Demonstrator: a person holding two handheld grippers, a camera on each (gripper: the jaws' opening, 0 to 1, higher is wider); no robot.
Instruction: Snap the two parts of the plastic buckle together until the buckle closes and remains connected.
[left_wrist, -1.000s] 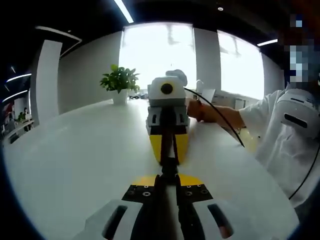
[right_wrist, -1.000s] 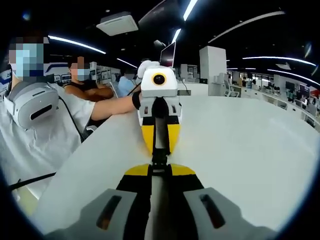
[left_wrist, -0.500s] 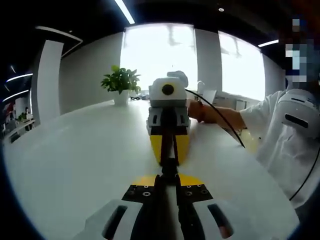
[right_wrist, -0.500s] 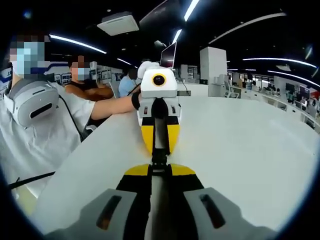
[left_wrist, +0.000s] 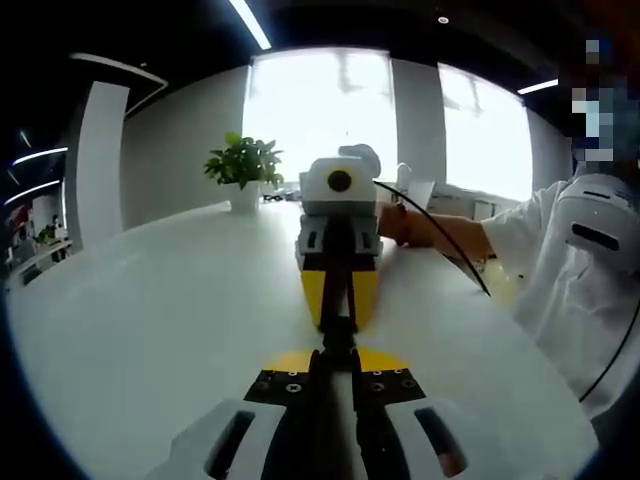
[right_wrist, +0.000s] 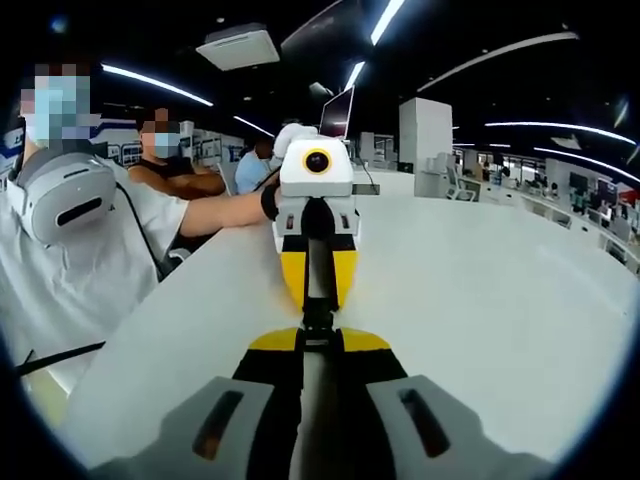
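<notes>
Over the last second almost nothing moved: both views drifted only a hair, and my two grippers stayed nose to nose over the white table (left_wrist: 150, 330). My left gripper (left_wrist: 338, 352) had its jaws drawn narrow, pinched on the dark plastic buckle (left_wrist: 338, 335). My right gripper (right_wrist: 318, 342) was pinched just as narrowly on the buckle from the opposite end. In the left gripper view the yellow tips of the right gripper met mine directly ahead, with the buckle a thin dark piece caught between the two sets of tips, held just above the tabletop. The piece was too small and too hidden by the jaws for me to tell whether its two halves had latched. My reading was that the push-together was at or near its end, since the tips sat as close as they could and no gap opened between frames. The potted plant (left_wrist: 240, 160) stood well apart at the far edge.
</notes>
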